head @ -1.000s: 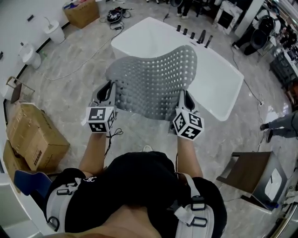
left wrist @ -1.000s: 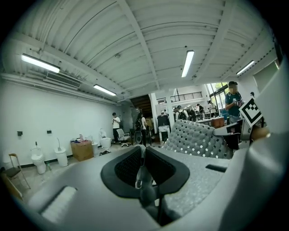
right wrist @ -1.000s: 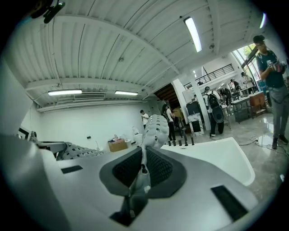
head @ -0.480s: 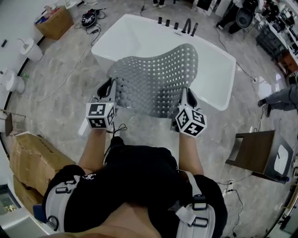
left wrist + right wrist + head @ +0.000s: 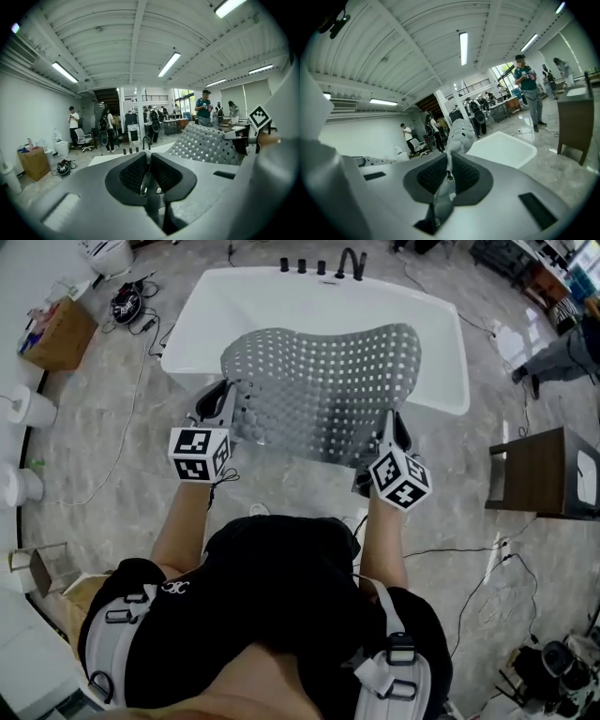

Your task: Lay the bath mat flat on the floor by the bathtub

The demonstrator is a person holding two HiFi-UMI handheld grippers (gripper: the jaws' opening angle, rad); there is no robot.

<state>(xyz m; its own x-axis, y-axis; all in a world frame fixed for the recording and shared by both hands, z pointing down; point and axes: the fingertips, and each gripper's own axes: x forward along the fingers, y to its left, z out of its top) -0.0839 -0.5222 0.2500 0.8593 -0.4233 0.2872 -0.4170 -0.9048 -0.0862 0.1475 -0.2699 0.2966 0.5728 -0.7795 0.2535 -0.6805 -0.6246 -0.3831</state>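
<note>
In the head view, we hold the bath mat point(image 5: 319, 390) spread in the air just before the bathtub point(image 5: 281, 296), with the left claw point(image 5: 223, 401) and right claw point(image 5: 394, 430) at its near corners. In the left gripper view, the jaws stand nearly closed, pinching the mat's edge. The right gripper view shows the same.

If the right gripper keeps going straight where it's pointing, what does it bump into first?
Apart from the bath mat pinched in its jaws, probably the white bathtub. The right gripper points toward its near side, though depth is hard to judge.
</note>
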